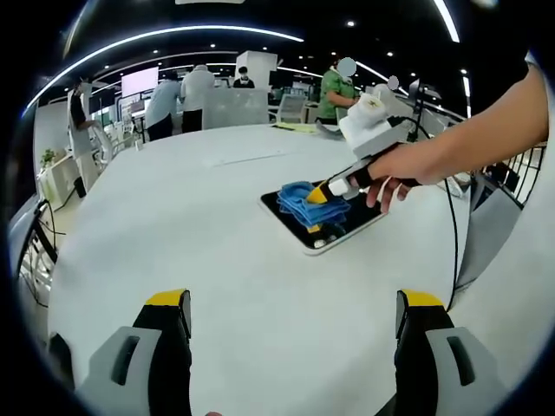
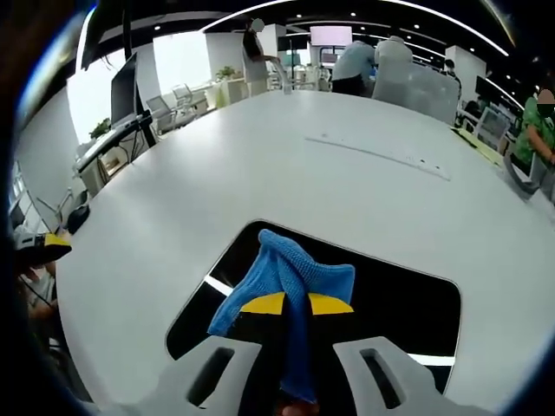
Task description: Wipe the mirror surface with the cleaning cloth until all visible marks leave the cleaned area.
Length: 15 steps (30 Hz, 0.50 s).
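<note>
Cloth (image 2: 290,290) (blue) pinched in right claw (image 2: 297,305) on mirror (image 2: 408,303).

Left view far; right close; share mirror (image 1: 325,227).

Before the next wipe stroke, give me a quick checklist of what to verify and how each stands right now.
1. Right tool shut on the blue cloth: ok.
2. Cloth resting on the mirror: ok.
3. Mirror lying flat on the white table: ok.
4. Left tool open and off the mirror: ok.
5. Marks left on the mirror: cannot tell.
</note>
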Each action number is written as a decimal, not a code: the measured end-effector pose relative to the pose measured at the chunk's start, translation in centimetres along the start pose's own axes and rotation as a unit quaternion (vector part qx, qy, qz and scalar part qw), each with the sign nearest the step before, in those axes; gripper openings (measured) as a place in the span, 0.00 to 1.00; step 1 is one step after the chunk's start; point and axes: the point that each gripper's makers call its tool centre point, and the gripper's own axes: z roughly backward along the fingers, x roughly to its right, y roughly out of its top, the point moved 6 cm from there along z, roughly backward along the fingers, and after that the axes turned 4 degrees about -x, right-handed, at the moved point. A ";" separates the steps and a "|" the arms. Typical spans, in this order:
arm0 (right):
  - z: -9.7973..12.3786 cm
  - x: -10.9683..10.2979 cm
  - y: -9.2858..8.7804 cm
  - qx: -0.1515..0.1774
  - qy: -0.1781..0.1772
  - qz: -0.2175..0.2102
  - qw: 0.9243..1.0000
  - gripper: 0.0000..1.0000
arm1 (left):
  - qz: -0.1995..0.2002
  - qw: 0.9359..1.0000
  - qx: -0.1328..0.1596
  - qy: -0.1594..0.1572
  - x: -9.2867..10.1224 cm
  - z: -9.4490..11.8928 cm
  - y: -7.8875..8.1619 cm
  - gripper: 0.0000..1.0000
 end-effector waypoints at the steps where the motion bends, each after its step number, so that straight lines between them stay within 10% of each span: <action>1: 0.0 0.0 0.1 0.000 0.000 0.001 1.000 0.04 | 0.001 1.000 0.000 0.000 0.0 0.0 0.0 0.99; 15: -0.8 0.5 1.0 -0.003 -0.003 0.001 1.000 0.04 | 0.002 1.000 0.002 0.000 0.0 0.0 0.0 0.99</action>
